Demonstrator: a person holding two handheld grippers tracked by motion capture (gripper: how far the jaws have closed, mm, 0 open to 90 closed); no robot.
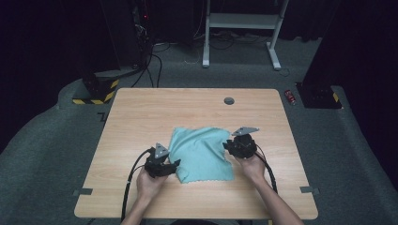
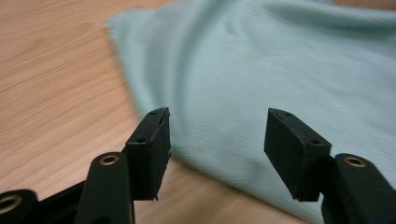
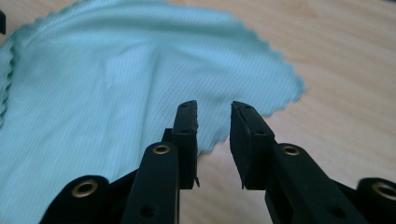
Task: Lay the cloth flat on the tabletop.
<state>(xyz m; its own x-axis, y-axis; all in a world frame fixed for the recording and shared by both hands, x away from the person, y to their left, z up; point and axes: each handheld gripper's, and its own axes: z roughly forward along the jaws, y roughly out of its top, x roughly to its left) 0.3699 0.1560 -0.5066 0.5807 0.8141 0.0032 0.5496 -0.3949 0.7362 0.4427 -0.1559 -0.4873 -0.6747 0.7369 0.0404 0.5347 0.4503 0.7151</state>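
A light teal cloth (image 1: pixel 202 152) lies spread, a little rumpled, in the middle of the wooden table (image 1: pixel 141 117). My left gripper (image 1: pixel 174 164) sits at the cloth's near-left edge. In the left gripper view its jaws stand wide open (image 2: pixel 217 121) just above the cloth (image 2: pixel 261 60), holding nothing. My right gripper (image 1: pixel 228 146) is at the cloth's right edge. In the right gripper view its jaws (image 3: pixel 213 107) are open by a narrow gap, low over the scalloped hem of the cloth (image 3: pixel 116 79), with nothing pinched between them.
A round grey grommet (image 1: pixel 229 101) sits near the table's far edge. On the floor are a red can (image 1: pixel 291 97), a yellow-and-black striped base (image 1: pixel 96 91) and a white frame (image 1: pixel 241 21). Cables trail from both grippers toward the near edge.
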